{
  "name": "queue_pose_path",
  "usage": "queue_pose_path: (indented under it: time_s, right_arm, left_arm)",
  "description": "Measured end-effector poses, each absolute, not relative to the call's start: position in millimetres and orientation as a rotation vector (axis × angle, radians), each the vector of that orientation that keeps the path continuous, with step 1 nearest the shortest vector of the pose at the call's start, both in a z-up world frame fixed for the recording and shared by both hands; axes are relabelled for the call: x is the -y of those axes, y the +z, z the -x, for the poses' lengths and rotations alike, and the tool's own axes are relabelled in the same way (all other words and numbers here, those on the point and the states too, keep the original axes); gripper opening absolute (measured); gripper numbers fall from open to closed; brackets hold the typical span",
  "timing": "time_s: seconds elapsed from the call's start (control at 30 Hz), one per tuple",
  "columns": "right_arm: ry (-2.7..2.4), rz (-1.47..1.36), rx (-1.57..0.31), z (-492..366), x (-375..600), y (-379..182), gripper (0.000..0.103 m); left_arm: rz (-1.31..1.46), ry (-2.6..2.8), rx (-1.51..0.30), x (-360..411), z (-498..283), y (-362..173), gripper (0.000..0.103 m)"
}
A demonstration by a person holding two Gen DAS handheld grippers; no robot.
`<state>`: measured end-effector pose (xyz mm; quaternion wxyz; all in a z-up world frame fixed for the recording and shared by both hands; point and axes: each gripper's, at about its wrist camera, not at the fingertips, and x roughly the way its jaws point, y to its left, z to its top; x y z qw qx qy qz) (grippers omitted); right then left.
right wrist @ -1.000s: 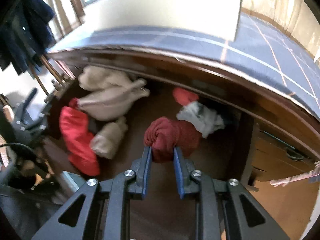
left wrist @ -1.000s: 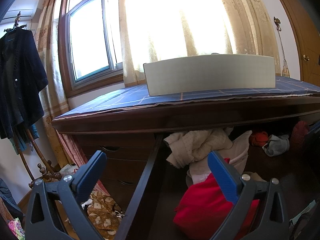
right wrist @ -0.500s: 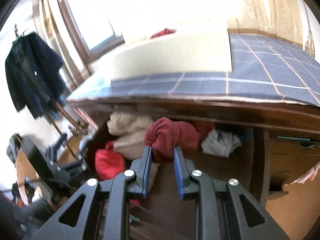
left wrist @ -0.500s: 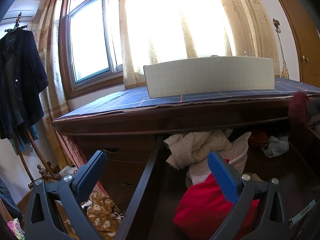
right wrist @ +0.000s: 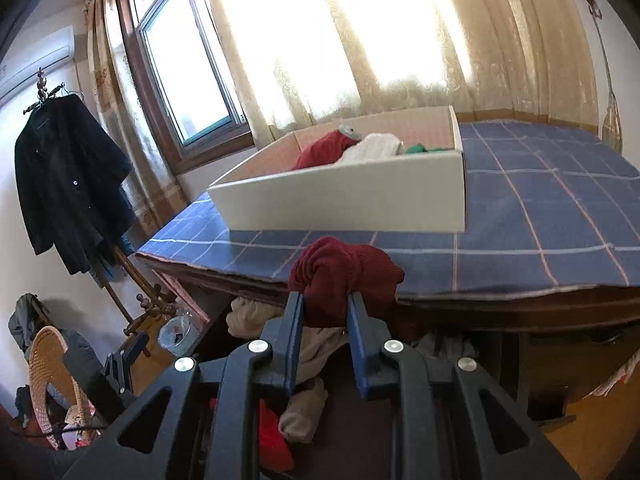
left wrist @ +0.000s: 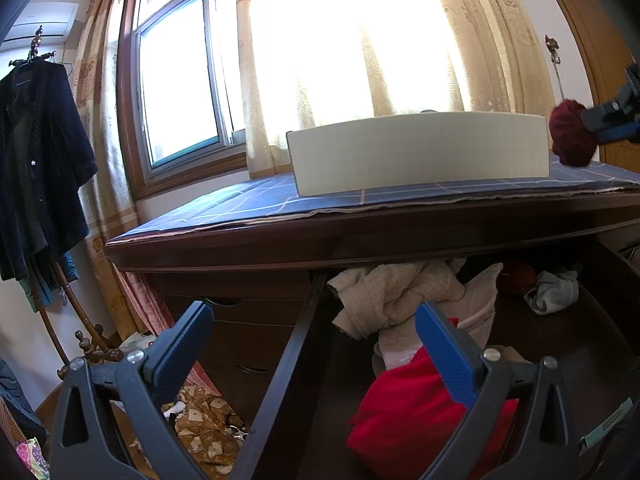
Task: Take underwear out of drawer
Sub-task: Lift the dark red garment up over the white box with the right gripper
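My right gripper (right wrist: 325,304) is shut on a bunched dark red piece of underwear (right wrist: 344,274), held in the air above the open drawer (left wrist: 288,364) and level with the dresser top. From the left wrist view the same red bundle (left wrist: 570,136) and the right gripper (left wrist: 612,124) show at the far right edge. My left gripper (left wrist: 312,324) hangs open over the drawer's left side wall, holding nothing. Inside the drawer lie cream clothes (left wrist: 392,296), a bright red garment (left wrist: 416,412) and a grey-white piece (left wrist: 554,290).
A white cardboard box (right wrist: 348,196) with red, white and green clothes inside stands on the blue checked cloth (right wrist: 532,220) covering the dresser. A dark coat (right wrist: 68,184) hangs on a wooden stand at the left. A wicker chair (right wrist: 44,372) sits low left.
My right gripper has lifted the dark red underwear out of the drawer and tilted up, so it now sits at the dresser's edge. The left gripper has stayed still.
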<state>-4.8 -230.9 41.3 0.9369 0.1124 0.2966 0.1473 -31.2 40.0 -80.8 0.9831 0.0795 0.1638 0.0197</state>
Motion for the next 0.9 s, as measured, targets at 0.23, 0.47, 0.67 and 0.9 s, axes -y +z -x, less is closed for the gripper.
queue_pose_path:
  time_s: [0.23,0.47,0.67,0.9]
  right_arm:
    - [0.287,-0.2,-0.536,-9,230,70,0.024]
    - [0.243,-0.165,-0.466,-37,229,103,0.024]
    - [0.175,-0.147,-0.441,-76,233,118,0.024]
    - [0.098,-0.127,-0.448,-121,234,119,0.024]
  left_arm:
    - [-0.151,0.036,-0.341,-41,30,-80,0.103]
    - [-0.15,0.036,-0.356,-41,27,-81,0.103]
    - [-0.133,0.032,-0.391,-43,22,-81,0.103]
    - [-0.112,0.028,-0.441,-45,16,-82,0.103]
